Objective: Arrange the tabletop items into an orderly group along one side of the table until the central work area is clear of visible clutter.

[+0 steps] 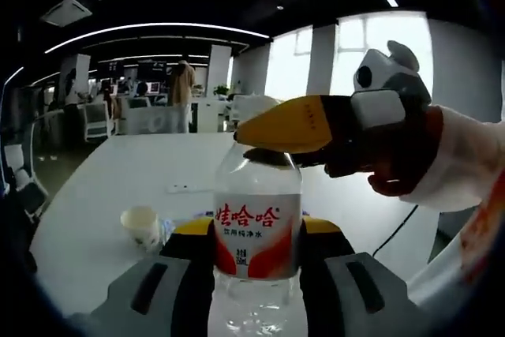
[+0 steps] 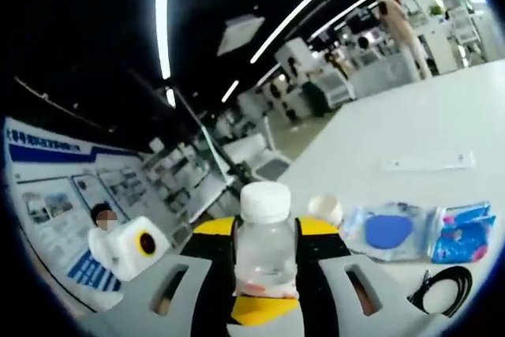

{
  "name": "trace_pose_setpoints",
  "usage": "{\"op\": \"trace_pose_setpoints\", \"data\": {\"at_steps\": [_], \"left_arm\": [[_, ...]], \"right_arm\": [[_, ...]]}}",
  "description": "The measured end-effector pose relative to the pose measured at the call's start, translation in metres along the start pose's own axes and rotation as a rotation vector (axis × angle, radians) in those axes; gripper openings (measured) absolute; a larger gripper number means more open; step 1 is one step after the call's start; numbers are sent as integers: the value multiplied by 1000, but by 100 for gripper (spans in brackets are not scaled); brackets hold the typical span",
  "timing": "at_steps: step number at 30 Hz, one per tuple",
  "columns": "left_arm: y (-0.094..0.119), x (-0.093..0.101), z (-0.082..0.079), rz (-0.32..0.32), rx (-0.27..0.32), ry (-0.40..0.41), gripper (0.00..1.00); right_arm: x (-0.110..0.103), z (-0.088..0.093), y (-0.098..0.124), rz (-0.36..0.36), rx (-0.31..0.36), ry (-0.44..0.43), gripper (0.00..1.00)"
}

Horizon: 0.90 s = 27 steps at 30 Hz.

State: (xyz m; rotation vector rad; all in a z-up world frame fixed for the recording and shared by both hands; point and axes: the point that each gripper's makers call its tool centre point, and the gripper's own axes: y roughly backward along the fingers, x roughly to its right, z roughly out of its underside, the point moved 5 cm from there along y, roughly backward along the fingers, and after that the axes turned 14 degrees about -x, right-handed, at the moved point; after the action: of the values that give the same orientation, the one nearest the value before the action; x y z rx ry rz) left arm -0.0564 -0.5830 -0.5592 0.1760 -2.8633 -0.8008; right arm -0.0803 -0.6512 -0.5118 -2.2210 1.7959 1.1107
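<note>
standing upright: water bottle [image 1: 257, 234] clamped in left hand-held gripper [image 1: 256, 274], cap up.

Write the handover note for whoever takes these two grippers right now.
Left gripper: shut on the water bottle, gripping its body.
Right gripper: jaws at the bottle's neck, under the white cap; from the left gripper view its yellow tip sits over the cap. Grip cannot be confirmed.
On the white table: paper cup, clear packets with blue contents, a black cable, a flat white strip.
Done: nothing visibly grouped.
Left: line everything up along one side.
</note>
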Motion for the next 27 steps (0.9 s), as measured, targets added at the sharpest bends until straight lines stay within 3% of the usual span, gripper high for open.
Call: {"op": "trace_pose_setpoints", "data": {"at_steps": [6,13,16,21,24,27], "left_arm": [[-1,2,-1,-8,-17,-52,41],[-4,6,-1,-2,-34,-70,41],[-1,9,-5,-10,-31,-121,41],[-2,15,-10,-8,-73,-214,59],[-5,21,-14,-17,-83,-269,57],[-6,15,-17,-54,-91,-250,52]], "right_arm": [[-9,0,4,-1,22,66,23],[-14,2,5,15,8,149,22],[-13,5,6,42,-28,228,22],[-13,5,7,37,-36,263,22],[-16,2,7,13,-39,262,22],[-19,2,7,-1,-52,294,22]]}}
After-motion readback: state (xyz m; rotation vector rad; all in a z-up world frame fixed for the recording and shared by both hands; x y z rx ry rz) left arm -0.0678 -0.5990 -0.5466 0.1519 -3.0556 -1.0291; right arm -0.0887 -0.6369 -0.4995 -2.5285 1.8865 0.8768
